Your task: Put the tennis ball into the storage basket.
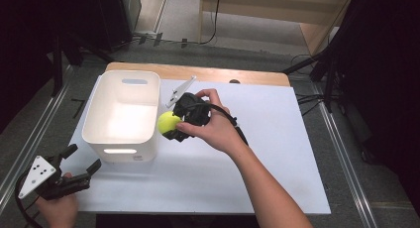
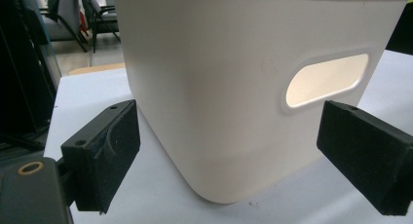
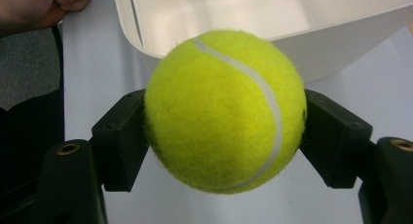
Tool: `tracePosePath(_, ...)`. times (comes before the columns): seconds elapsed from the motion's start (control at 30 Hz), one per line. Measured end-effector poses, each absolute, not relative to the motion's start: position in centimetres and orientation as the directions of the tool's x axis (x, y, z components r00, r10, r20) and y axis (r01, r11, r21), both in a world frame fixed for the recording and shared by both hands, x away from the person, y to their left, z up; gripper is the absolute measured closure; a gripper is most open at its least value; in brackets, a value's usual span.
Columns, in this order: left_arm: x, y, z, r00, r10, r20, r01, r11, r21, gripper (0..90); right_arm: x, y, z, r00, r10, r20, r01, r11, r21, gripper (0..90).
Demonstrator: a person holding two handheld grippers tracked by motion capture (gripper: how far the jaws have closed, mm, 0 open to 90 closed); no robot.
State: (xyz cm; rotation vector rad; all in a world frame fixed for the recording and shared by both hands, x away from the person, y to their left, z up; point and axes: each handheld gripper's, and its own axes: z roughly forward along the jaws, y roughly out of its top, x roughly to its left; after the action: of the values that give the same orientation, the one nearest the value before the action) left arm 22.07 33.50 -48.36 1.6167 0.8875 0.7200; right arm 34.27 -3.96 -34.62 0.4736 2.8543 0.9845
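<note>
Gripper on my left [image 1: 77, 163] gapes wide and empty by the white bin's [image 1: 121, 134] near corner, while my right gripper [image 1: 173, 125] pinches the tennis ball [image 1: 169, 122] just beside the bin's rim, where a bump could roll it across the counter [image 1: 257, 153].

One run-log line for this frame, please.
right gripper: shut on tennis ball, beside bin rim | left gripper: open, holding nothing, near table corner, facing white bin | bin: no contents visible
</note>
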Motion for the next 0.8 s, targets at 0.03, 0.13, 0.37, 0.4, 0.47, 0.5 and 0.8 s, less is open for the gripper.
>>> tracePosePath(0.03, 22.1, 33.5, -48.4, 0.534, 0.845, 0.003, 0.178, -0.116, 0.977, 8.6, 34.3, -3.8, -34.5, -0.949, 0.315, 0.02, 0.26, 0.744, 0.615, 24.3)
tracePosePath(0.13, 22.1, 33.5, -48.4, 0.534, 0.846, 0.004, 0.178, -0.117, 0.977, 8.5, 34.4, -3.6, -34.3, -0.95, 0.311, 0.021, 0.257, 0.742, 0.619, 24.3)
tracePosePath(0.37, 22.1, 33.6, -48.4, 0.534, 0.845, 0.004, 0.178, -0.117, 0.977, 8.5, 34.5, -2.7, -34.2, -0.954, 0.3, 0.019, 0.246, 0.744, 0.622, 24.2)
tracePosePath(0.4, 22.1, 33.6, -48.3, 0.535, 0.845, 0.004, 0.178, -0.117, 0.977, 8.5, 34.5, -2.7, -34.2, -0.954, 0.3, 0.019, 0.246, 0.744, 0.622, 24.2)
tracePosePath(0.47, 22.1, 33.6, -48.3, 0.535, 0.845, 0.003, 0.179, -0.117, 0.977, 8.5, 34.5, -2.3, -34.1, -0.952, 0.304, 0.018, 0.251, 0.75, 0.611, 24.3)
tracePosePath(0.5, 22.1, 33.6, -48.4, 0.535, 0.845, 0.003, 0.178, -0.116, 0.977, 8.6, 34.6, -2.2, -34.0, -0.953, 0.301, 0.014, 0.246, 0.751, 0.613, 24.3)
tracePosePath(0.8, 22.1, 33.7, -48.3, 0.536, 0.844, 0.0, 0.177, -0.112, 0.978, 8.5, 35.1, -1.0, -33.6, -0.959, 0.281, 0.023, 0.234, 0.748, 0.621, 24.3)
